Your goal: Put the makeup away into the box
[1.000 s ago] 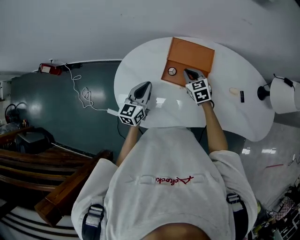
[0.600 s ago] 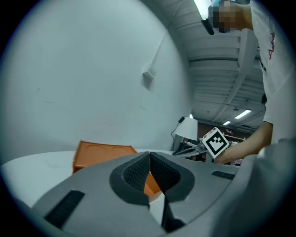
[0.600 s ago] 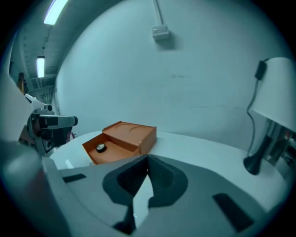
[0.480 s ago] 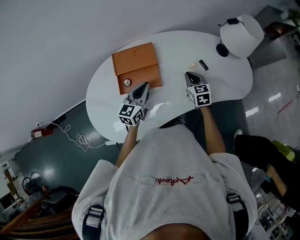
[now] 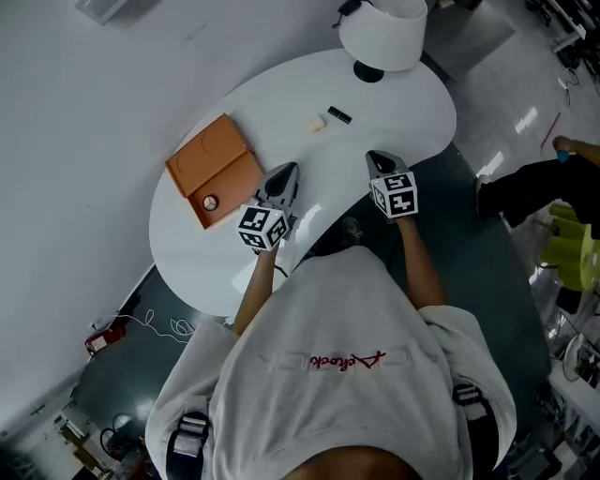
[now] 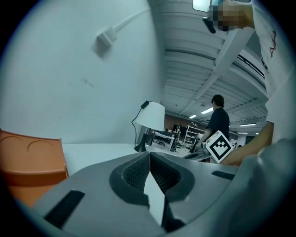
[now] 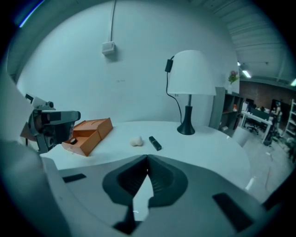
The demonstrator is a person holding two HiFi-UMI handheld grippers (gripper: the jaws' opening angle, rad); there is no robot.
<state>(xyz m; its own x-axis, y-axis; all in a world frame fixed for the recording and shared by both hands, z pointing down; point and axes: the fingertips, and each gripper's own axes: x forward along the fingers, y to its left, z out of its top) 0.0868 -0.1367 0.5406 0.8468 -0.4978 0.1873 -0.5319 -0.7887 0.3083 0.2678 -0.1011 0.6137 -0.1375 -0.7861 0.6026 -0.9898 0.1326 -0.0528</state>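
Observation:
An orange box (image 5: 216,164) with its drawer pulled out lies on the white table (image 5: 403,112); a small round compact (image 5: 210,202) sits in the drawer. A beige sponge (image 5: 319,123) and a black lipstick (image 5: 339,115) lie further along the table; the right gripper view shows the sponge (image 7: 136,141) and lipstick (image 7: 155,143) ahead of the jaws. My left gripper (image 5: 284,173) is shut and empty, just right of the box (image 6: 27,157). My right gripper (image 5: 375,157) is shut and empty, short of the makeup.
A white-shaded lamp (image 5: 384,28) with a black base (image 5: 368,71) stands at the table's far end, its cord running up the wall. A person (image 5: 534,183) stands on the floor to the right. The table's edge curves close below both grippers.
Both grippers have swung right along the table. The right one left the box front and now faces the sponge and lipstick. The box has slid to the view's left.

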